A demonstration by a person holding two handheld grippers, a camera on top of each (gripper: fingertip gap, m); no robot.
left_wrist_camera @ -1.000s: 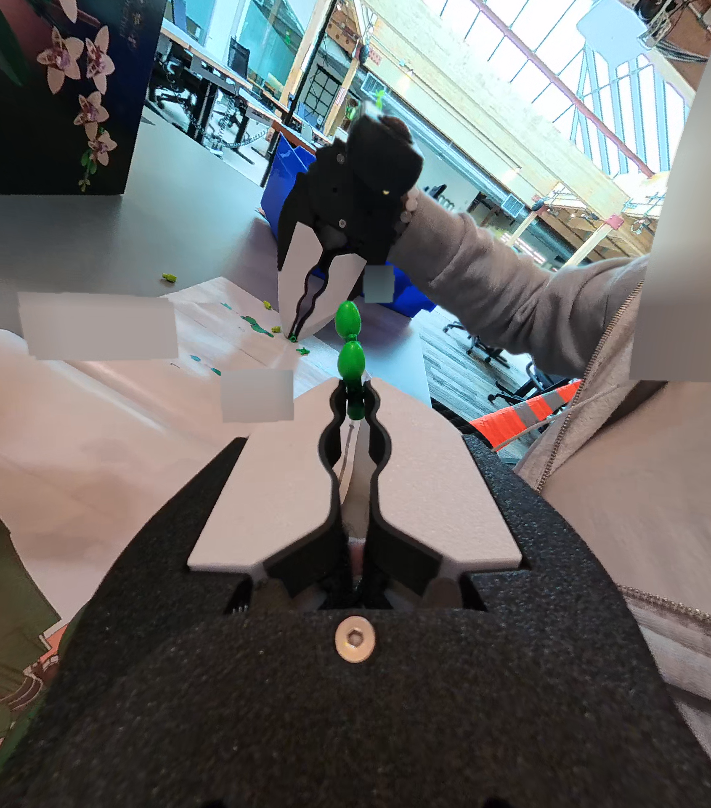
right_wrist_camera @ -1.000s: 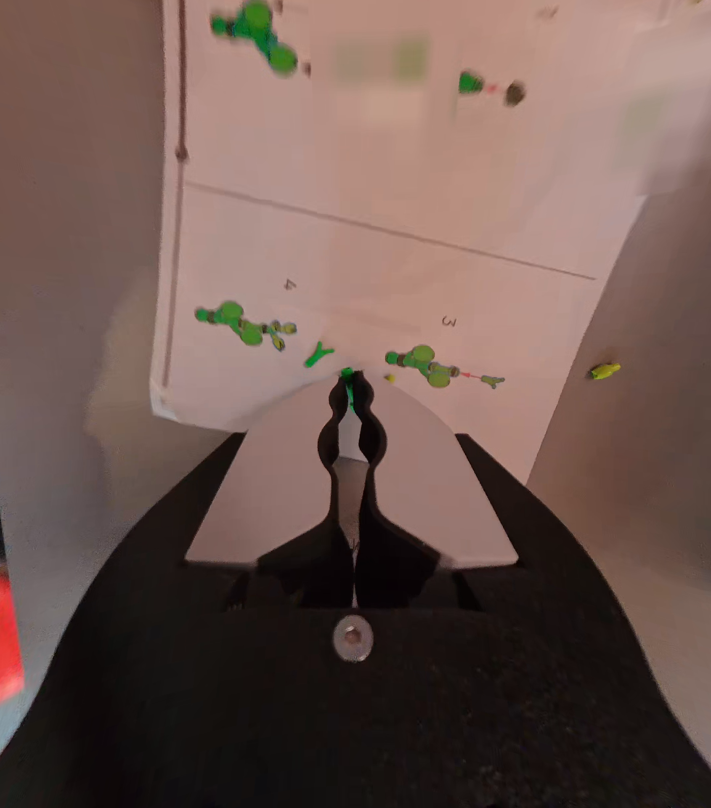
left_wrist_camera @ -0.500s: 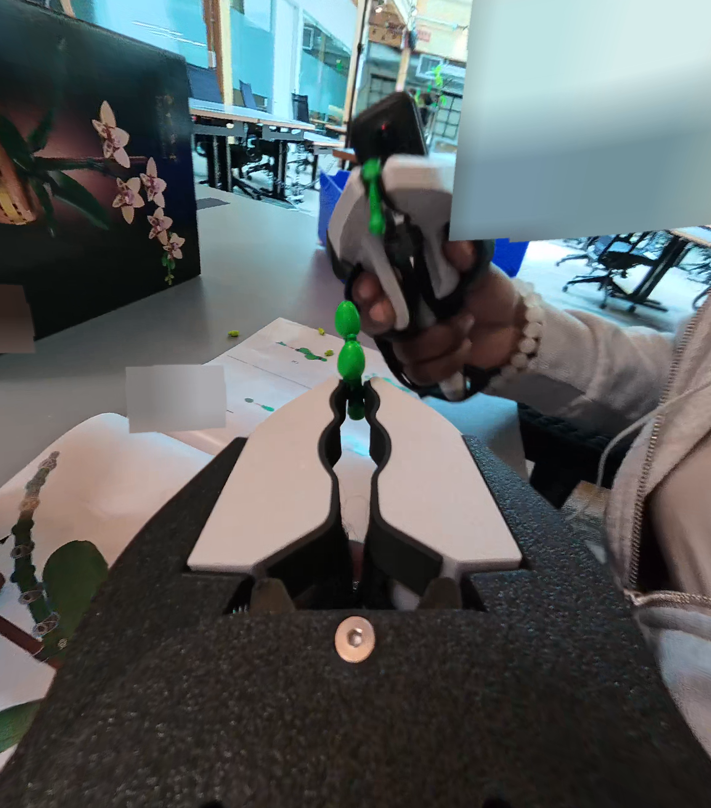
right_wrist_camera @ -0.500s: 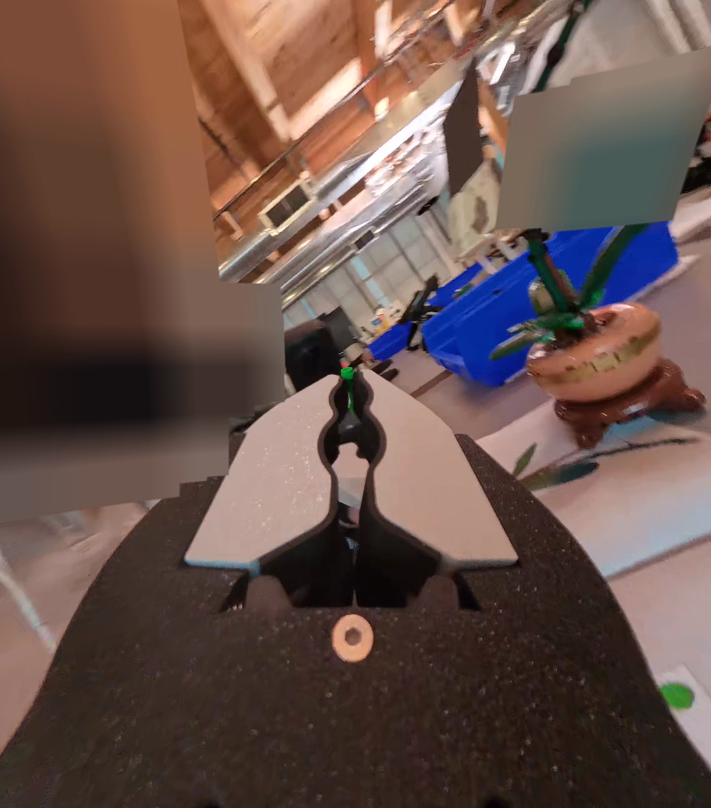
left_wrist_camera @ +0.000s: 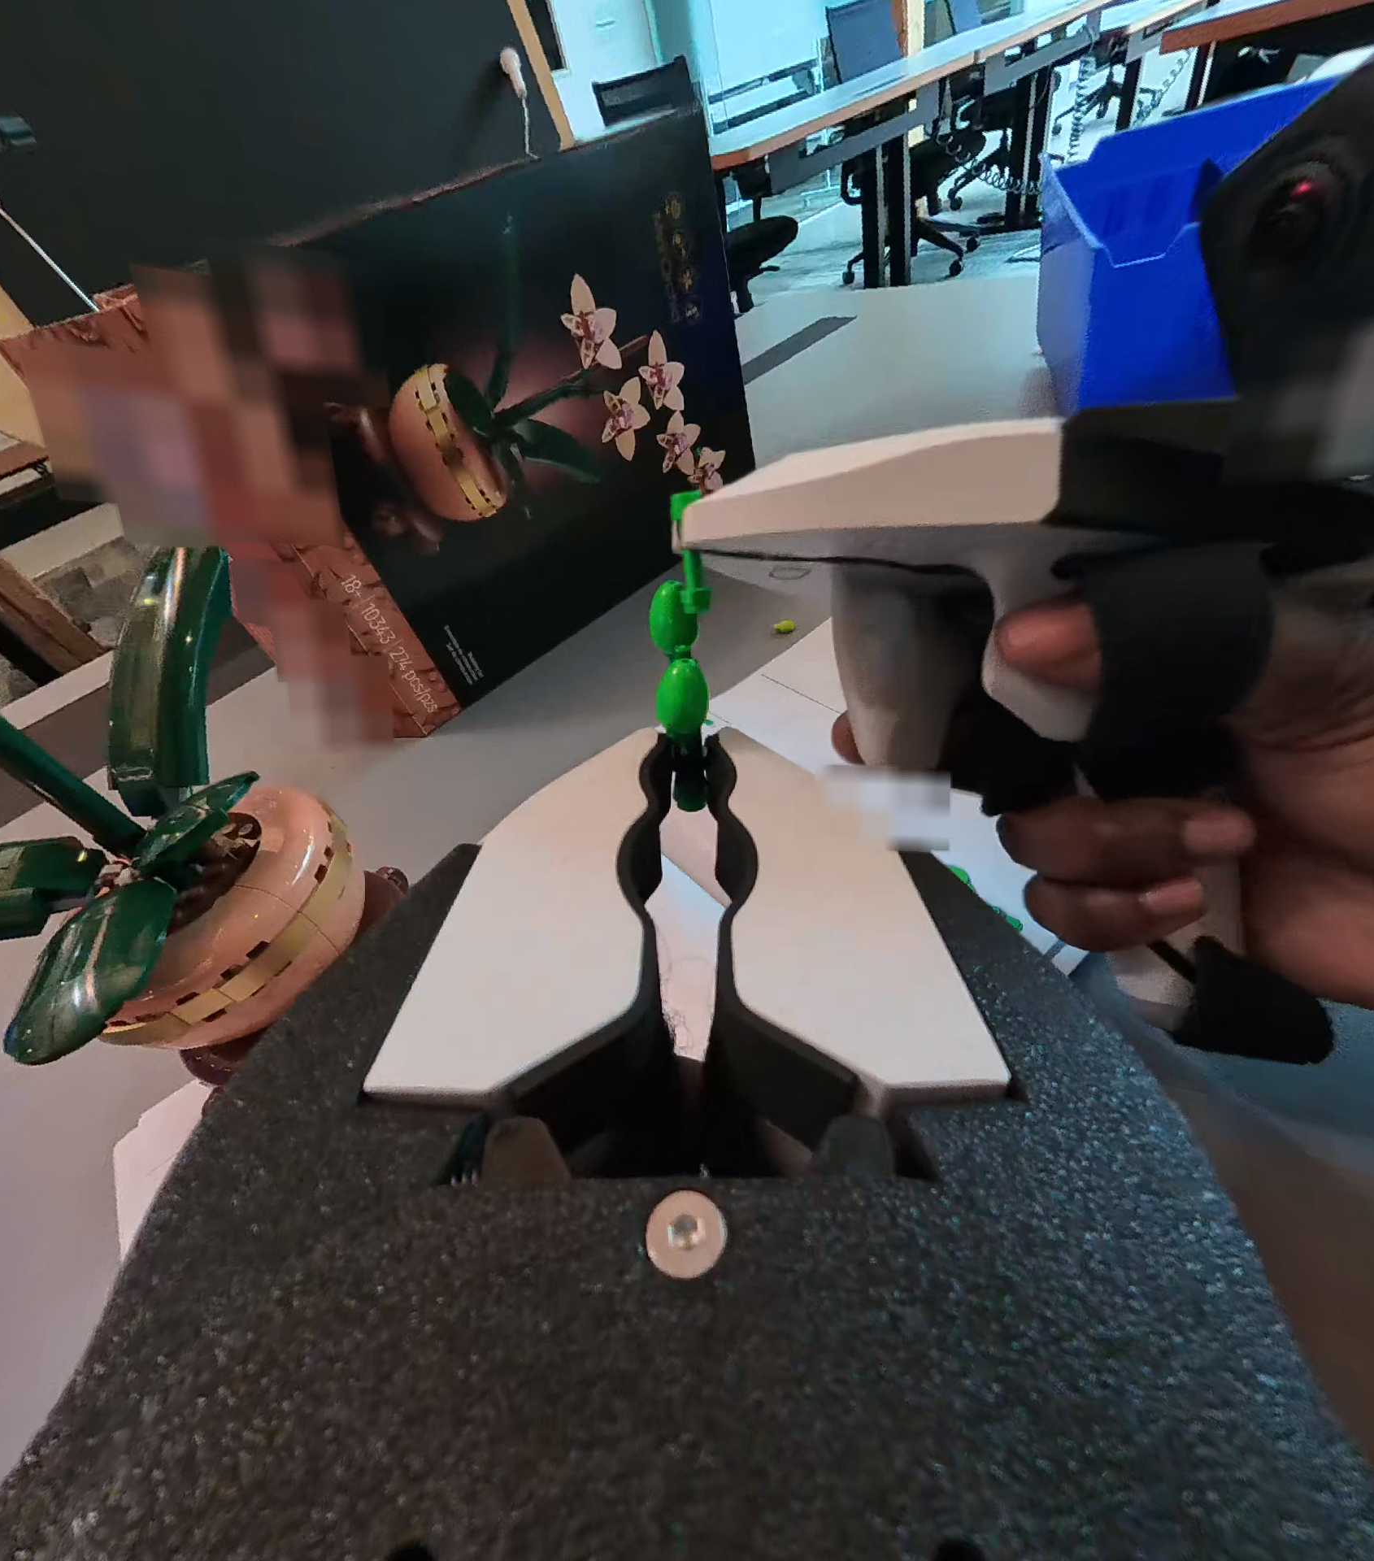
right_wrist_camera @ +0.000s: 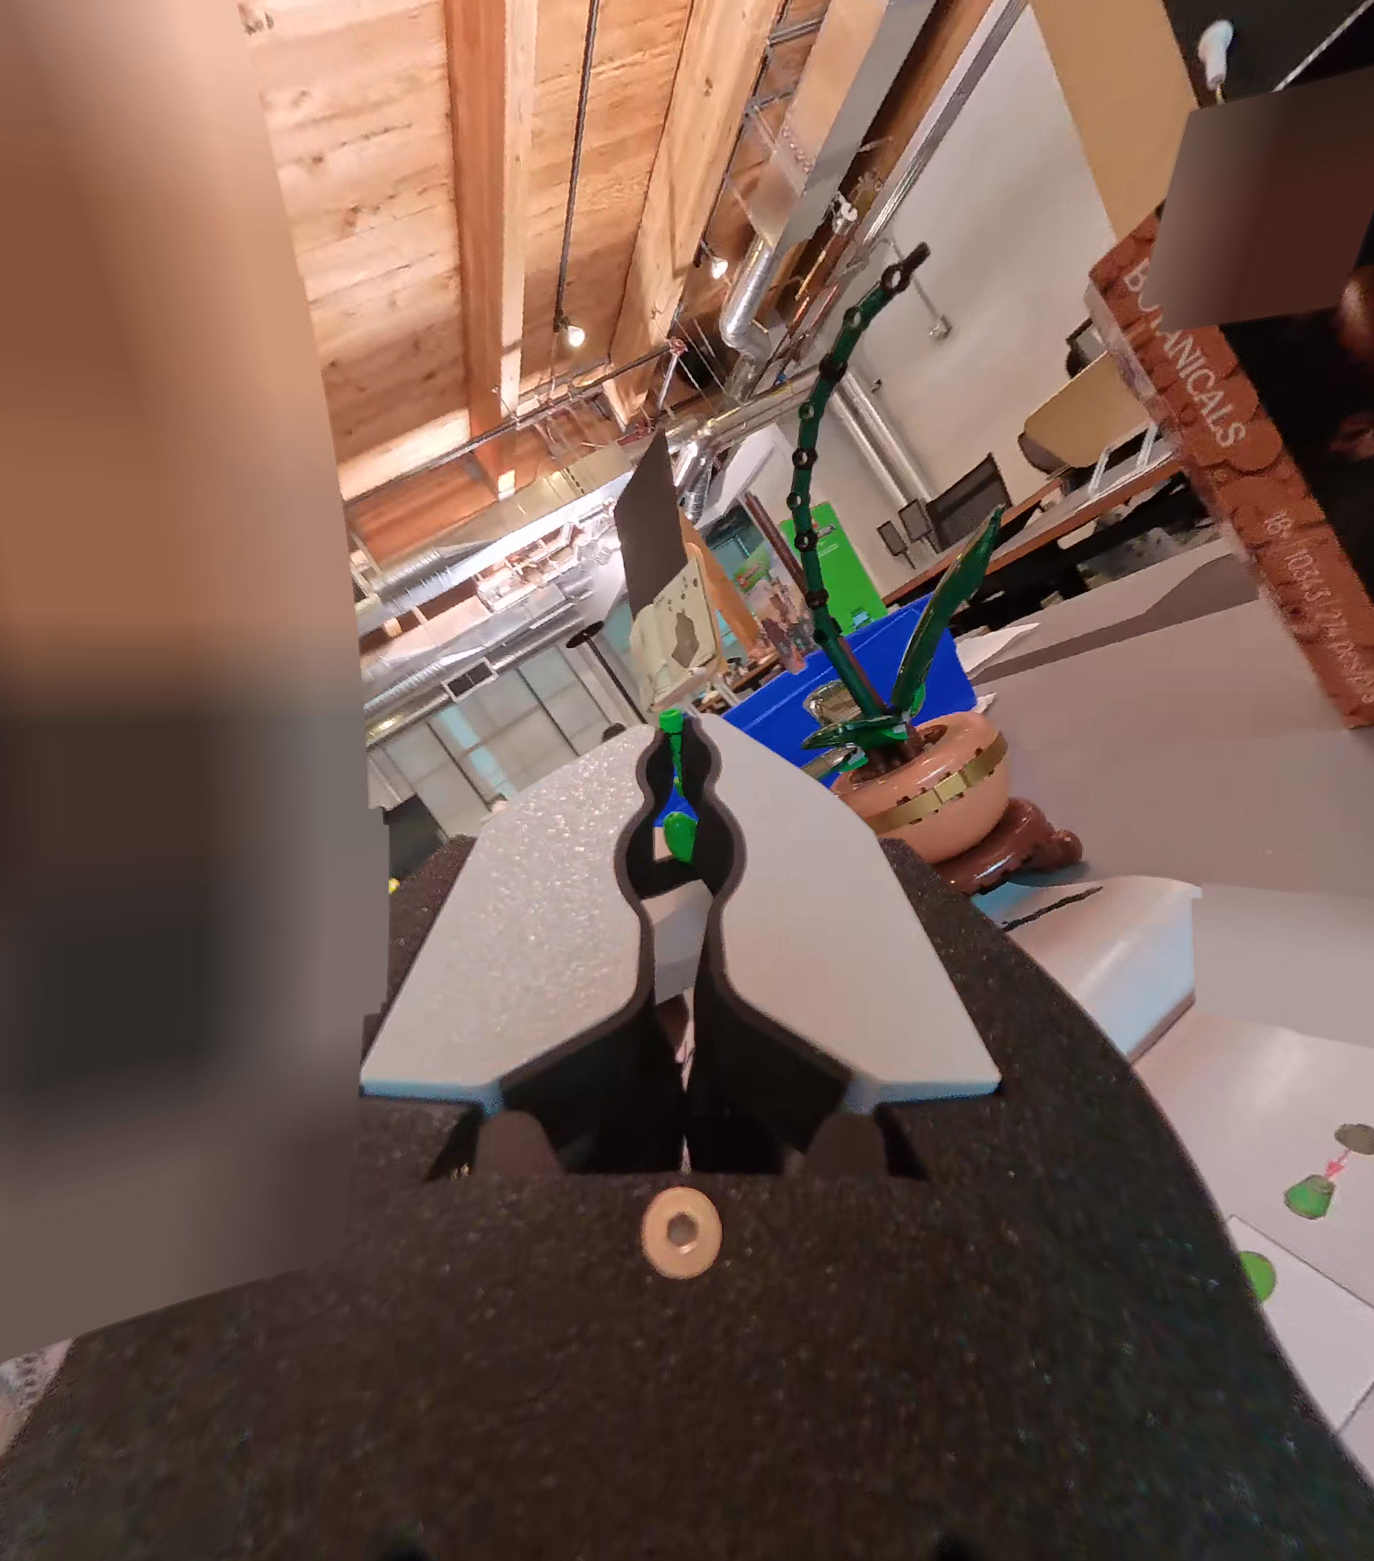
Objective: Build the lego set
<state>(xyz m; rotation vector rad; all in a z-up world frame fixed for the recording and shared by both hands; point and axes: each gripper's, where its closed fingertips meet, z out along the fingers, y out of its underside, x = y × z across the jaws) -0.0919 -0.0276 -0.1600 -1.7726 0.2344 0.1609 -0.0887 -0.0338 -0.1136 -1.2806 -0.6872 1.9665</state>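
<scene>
My left gripper point(left_wrist_camera: 685, 743) is shut on the base of a bright green bud stem point(left_wrist_camera: 677, 667) with two oval buds, held upright. My right gripper point(right_wrist_camera: 682, 728) is shut on a small bright green stem piece point(right_wrist_camera: 677, 760). In the left wrist view the right gripper point(left_wrist_camera: 688, 528) comes in from the right, held by a hand, and its green piece point(left_wrist_camera: 692, 574) touches the top bud. The built orchid pot point(left_wrist_camera: 244, 912) with dark green leaves stands at the left; it also shows in the right wrist view point(right_wrist_camera: 929, 777) with a tall dark stem point(right_wrist_camera: 814, 473).
The dark set box point(left_wrist_camera: 515, 422) stands behind on the grey table point(left_wrist_camera: 920, 329); it also shows in the right wrist view point(right_wrist_camera: 1342, 507). A blue bin point(left_wrist_camera: 1123, 296) is at the far right. An instruction sheet point(right_wrist_camera: 1292, 1182) lies at the lower right. A small yellow-green piece point(left_wrist_camera: 785, 626) lies on the table. The grippers' ends are close to 5 cm from one another.
The right gripper lifted its small green piece from the instruction sheet and brought it against the top of the bud stem. The left gripper turned left, bringing the pot and box into view.
</scene>
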